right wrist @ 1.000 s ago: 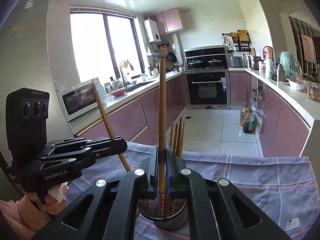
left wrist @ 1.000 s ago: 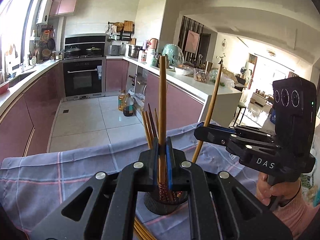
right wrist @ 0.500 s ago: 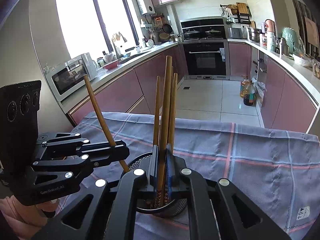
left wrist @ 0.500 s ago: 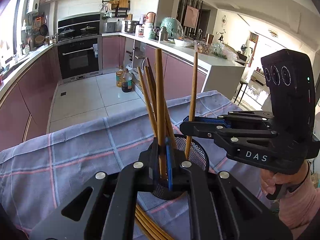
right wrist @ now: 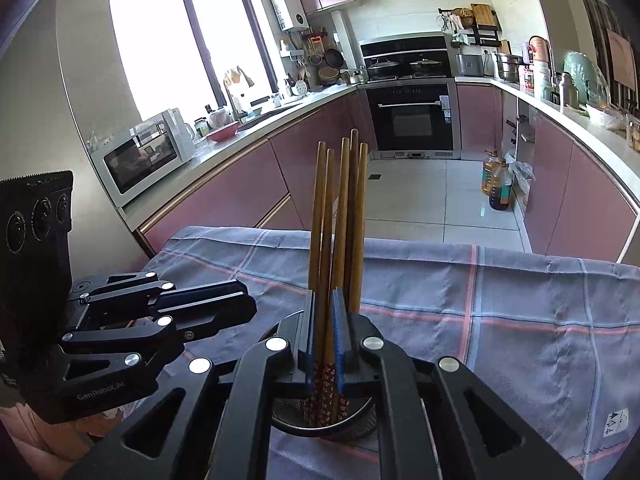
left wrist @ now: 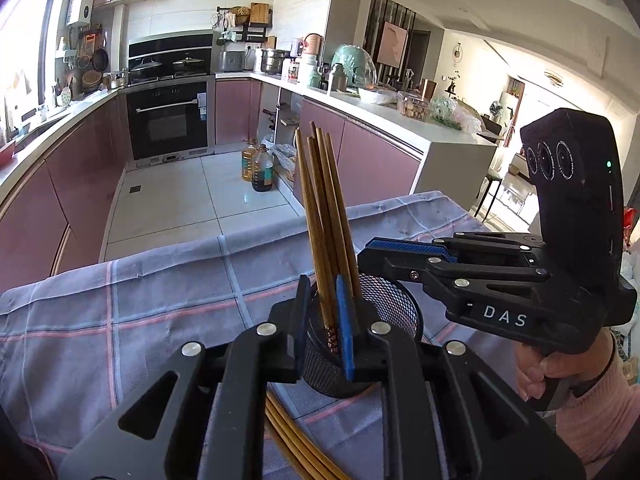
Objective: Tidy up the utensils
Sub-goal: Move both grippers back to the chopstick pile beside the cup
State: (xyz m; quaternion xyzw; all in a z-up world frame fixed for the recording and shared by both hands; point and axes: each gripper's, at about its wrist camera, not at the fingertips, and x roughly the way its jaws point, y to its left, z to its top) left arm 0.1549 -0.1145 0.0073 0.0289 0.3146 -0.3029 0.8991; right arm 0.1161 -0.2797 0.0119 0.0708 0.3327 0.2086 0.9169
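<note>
1. Where the checked cloth (left wrist: 168,300) covers the table, a black mesh holder (left wrist: 394,312) stands with wooden chopsticks (left wrist: 324,216) upright inside it.
2. Left gripper (left wrist: 322,320) sits with its jaws parted around the chopsticks just above the holder's rim.
3. Right gripper (right wrist: 325,332) also has its jaws apart, loosely flanking the chopsticks, not clamping them.
4. More chopsticks (left wrist: 296,444) lie flat on the cloth under the left gripper.
</note>
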